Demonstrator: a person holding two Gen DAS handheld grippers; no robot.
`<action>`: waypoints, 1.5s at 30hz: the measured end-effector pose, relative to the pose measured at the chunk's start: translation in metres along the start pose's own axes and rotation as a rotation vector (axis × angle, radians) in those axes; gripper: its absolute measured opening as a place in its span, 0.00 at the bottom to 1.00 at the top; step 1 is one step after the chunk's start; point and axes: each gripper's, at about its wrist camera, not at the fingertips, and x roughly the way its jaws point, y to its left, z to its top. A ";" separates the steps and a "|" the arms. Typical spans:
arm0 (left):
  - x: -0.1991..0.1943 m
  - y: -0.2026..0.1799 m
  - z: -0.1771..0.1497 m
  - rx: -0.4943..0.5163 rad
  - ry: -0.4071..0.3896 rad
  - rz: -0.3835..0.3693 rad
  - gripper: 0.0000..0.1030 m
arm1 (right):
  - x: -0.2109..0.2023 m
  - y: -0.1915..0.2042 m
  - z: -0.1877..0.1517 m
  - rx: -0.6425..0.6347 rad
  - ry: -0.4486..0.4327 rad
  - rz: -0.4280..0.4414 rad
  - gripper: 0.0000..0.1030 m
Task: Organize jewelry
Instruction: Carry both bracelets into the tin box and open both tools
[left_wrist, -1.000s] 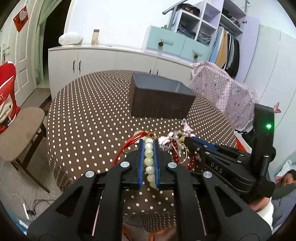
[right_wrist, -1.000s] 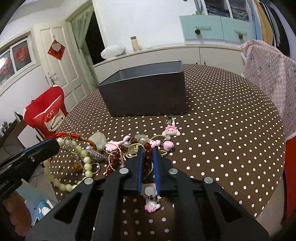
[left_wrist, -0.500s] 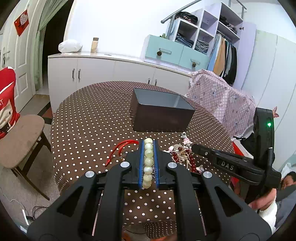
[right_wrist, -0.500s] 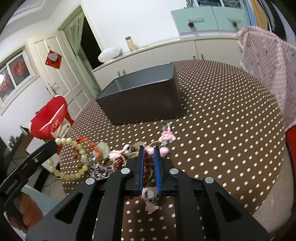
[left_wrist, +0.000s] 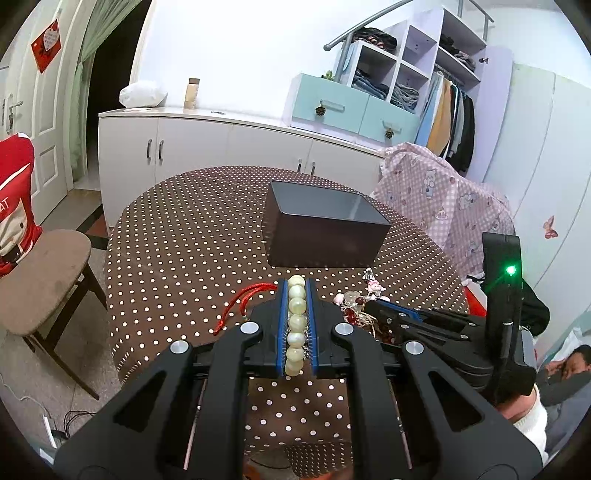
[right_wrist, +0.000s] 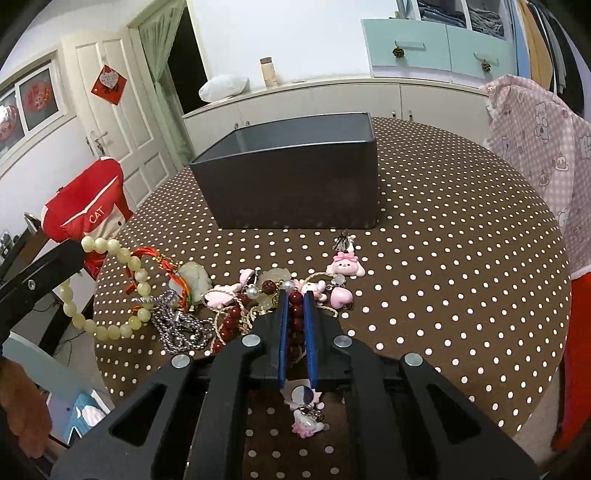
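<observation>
A bright bedroom around a round table in a polka-dot cloth

White low cabinets (left_wrist: 236, 144) line the far wall under pale blue drawers (left_wrist: 354, 110) and open shelves of folded clothes (left_wrist: 402, 62). A white panelled door (right_wrist: 114, 122) stands left, a brown stool (left_wrist: 40, 280) beside the table (left_wrist: 177, 236), a pink checked cover (left_wrist: 439, 206) right.
</observation>
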 end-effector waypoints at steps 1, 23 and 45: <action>-0.001 -0.001 0.000 0.001 -0.003 -0.002 0.09 | -0.002 -0.001 0.000 0.006 -0.009 0.007 0.06; -0.005 -0.013 0.040 0.008 -0.093 -0.041 0.09 | -0.065 0.000 0.061 -0.027 -0.239 0.054 0.06; 0.008 -0.028 0.108 0.051 -0.216 -0.072 0.09 | -0.067 -0.015 0.113 -0.040 -0.322 0.060 0.06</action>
